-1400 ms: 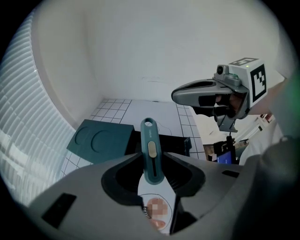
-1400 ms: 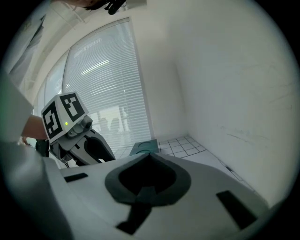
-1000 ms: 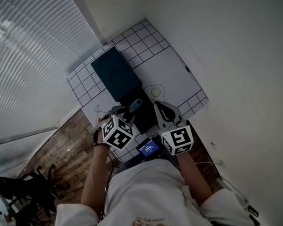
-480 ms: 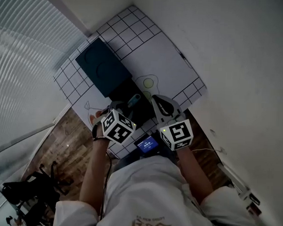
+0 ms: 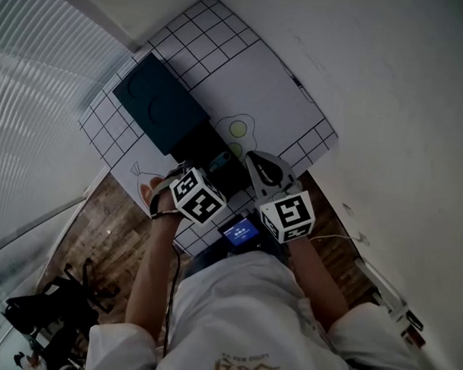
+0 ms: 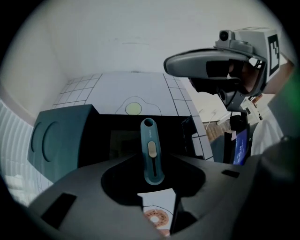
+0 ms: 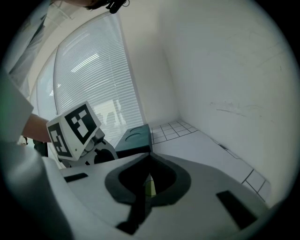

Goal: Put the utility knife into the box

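– Teal plastic utility knife (image 6: pixel 151 150), slim and smooth: where is it?
– Clamped by its near end in the left gripper (image 6: pixel 154 180), long axis running straight out from the jaws, above the open matte-black rectangular box (image 6: pixel 105 123). The box's teal lid (image 6: pixel 56 140) lies at its left on the white gridded desk (image 5: pixel 274 90).
– And the right gripper (image 7: pixel 149 161)?
– Jaws together, empty, just right of the box. I'd judge lowering is the left's job.

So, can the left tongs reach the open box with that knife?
Probably yes: the left tongs hold the utility knife above the box, its lid lies aside, and the right tongs stand clear of the opening.
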